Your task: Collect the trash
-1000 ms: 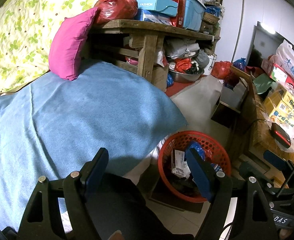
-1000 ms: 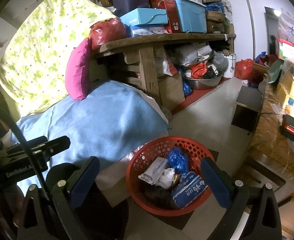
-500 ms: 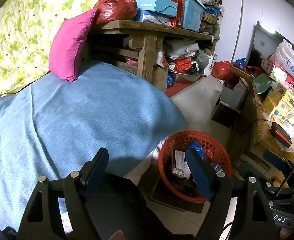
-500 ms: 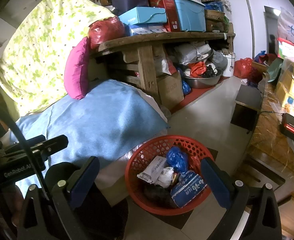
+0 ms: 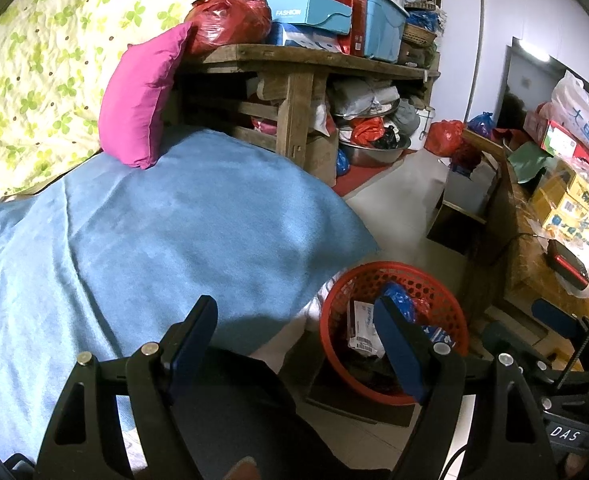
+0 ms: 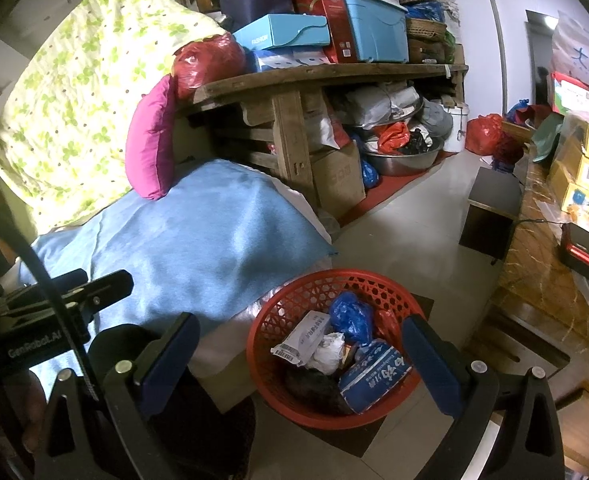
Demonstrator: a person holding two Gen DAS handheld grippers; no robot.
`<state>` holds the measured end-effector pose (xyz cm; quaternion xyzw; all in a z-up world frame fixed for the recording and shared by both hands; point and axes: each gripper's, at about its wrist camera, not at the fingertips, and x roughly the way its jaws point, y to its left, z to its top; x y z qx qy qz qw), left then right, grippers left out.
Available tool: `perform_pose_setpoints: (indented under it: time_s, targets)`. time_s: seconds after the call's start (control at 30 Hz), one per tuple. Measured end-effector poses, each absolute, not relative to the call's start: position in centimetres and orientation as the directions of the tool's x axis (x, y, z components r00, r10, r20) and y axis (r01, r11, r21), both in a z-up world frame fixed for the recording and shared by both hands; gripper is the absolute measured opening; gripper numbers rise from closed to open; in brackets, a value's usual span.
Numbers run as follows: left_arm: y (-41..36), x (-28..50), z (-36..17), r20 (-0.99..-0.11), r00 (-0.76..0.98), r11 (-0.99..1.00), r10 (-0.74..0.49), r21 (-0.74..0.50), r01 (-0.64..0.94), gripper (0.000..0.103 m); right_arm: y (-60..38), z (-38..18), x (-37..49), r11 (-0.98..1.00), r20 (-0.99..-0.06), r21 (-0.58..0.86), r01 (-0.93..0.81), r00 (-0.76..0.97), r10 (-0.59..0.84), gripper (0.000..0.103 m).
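A red mesh basket stands on the floor beside the blue-covered seat. It holds trash: a blue plastic bag, a white labelled wrapper, crumpled white paper and a blue printed pack. My left gripper hovers over the blanket's edge, open, nothing between its fingers. My right gripper hangs above the basket, also open and empty. The left gripper's body shows at the right wrist view's left edge.
A blue blanket covers the seat, with a magenta cushion and a green-patterned quilt behind. A wooden bench stacked with boxes stands beyond. A marble-topped table with boxes lines the right. Pale floor lies between.
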<state>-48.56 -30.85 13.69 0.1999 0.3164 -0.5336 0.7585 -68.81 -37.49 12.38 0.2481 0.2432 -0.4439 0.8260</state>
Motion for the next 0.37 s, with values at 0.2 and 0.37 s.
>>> perform_pose_setpoints:
  time_s: [0.2,0.37]
  targets:
    - [-30.99,-48.72,13.42,-0.694,0.199,0.327,-0.692,-0.055,0.944,0.081,-37.33,12.23,-69.13,0.475,-0.626,0.192,0.859,0.480,-0.615,0.102]
    - [-31.00,-49.16,13.23,-0.694,0.197,0.315,-0.693,-0.044,0.948,0.082,-37.39,11.96,-69.37,0.463,-0.633,0.195,0.864,0.472,-0.614,0.102]
